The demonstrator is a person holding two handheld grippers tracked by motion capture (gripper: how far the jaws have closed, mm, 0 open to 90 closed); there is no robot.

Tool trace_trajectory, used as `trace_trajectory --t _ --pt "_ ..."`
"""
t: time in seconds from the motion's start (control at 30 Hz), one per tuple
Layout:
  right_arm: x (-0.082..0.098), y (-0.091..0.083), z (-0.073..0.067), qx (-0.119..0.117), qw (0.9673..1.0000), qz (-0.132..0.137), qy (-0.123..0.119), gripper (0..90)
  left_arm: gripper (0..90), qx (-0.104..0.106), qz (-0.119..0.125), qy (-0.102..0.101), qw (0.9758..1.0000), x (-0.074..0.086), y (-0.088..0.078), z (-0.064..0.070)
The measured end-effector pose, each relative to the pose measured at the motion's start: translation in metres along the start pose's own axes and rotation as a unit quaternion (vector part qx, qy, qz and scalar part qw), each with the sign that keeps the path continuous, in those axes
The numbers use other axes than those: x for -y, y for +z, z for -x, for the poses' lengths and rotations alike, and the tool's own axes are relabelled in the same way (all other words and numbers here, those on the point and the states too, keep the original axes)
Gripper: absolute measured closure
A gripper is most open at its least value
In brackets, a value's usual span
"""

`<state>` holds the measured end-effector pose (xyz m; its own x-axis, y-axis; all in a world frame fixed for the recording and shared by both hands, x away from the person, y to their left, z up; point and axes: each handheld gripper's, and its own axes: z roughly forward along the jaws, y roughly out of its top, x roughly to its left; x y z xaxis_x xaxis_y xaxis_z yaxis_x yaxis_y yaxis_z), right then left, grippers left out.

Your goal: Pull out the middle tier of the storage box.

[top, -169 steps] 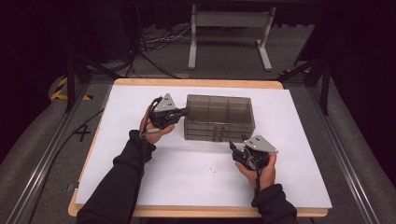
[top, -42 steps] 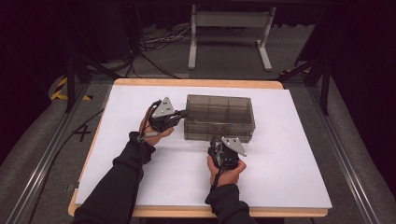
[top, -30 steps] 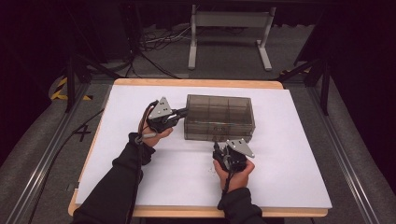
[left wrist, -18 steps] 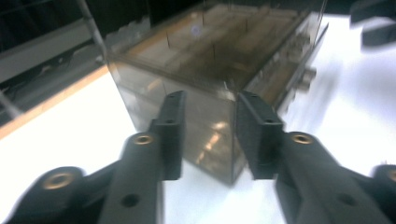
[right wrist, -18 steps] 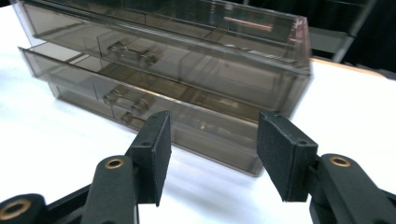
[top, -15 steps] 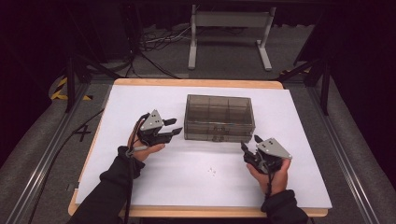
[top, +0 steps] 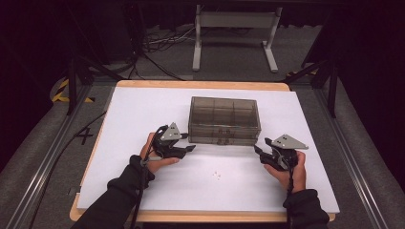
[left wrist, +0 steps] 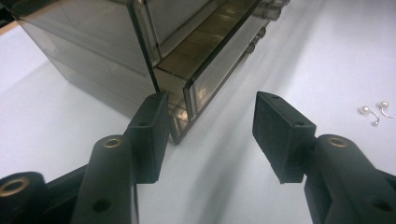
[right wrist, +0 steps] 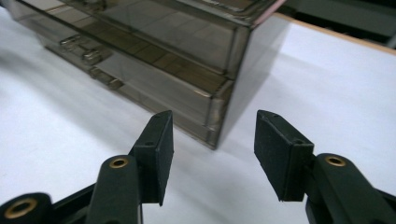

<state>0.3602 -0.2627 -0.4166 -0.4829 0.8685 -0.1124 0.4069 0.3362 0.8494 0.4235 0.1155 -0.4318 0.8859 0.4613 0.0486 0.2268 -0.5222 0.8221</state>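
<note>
Both grippers flank the drawer box (top: pixel 224 120) at its front corners, seemingly to steady it; the left gripper (top: pixel 187 148) has just been opening its jaws, nothing between them. The right gripper (top: pixel 258 150) is released too.

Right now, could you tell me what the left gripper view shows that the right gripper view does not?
The left gripper view has the small pearl earrings lying on the white table, right of its open jaws, and the box's near-left corner. The right gripper view has the drawer handles and the table's wooden edge. Both share the smoky clear drawer box, with nothing between either gripper's jaws.
</note>
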Motion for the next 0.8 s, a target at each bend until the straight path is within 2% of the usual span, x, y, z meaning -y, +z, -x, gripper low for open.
trace_trajectory --t 0.17,0.2,0.3,0.47,0.57,0.7,0.8 --pt "-0.002 0.008 0.0 -0.017 0.9999 -0.001 0.0 52.9 53.2 0.002 -0.005 0.006 1.0 0.003 -0.001 -0.001" --pt "-0.003 0.012 -0.001 -0.021 0.9997 -0.006 -0.006 54.1 57.3 0.004 -0.006 0.008 0.9999 0.003 -0.001 -0.001" --pt "-0.003 0.018 -0.003 -0.031 0.9994 -0.011 -0.006 57.0 64.1 0.002 -0.01 0.014 0.9999 0.003 -0.001 0.0" --pt "-0.003 0.017 -0.003 -0.031 0.9995 -0.01 -0.003 60.5 68.7 0.004 -0.009 0.008 0.9999 0.004 -0.001 -0.002" --pt "-0.003 0.016 -0.005 -0.027 0.9995 -0.012 -0.007 62.8 70.8 0.001 -0.011 0.013 0.9998 0.003 -0.002 -0.001" --pt "-0.002 0.013 -0.004 -0.025 0.9996 -0.012 -0.004 70.8 76.8 -0.007 -0.018 0.021 0.9996 0.002 -0.003 -0.001" --pt "-0.002 0.011 -0.004 -0.027 0.9991 -0.022 -0.023 74.8 84.9 -0.013 -0.022 0.026 0.9993 0.002 -0.004 -0.002"
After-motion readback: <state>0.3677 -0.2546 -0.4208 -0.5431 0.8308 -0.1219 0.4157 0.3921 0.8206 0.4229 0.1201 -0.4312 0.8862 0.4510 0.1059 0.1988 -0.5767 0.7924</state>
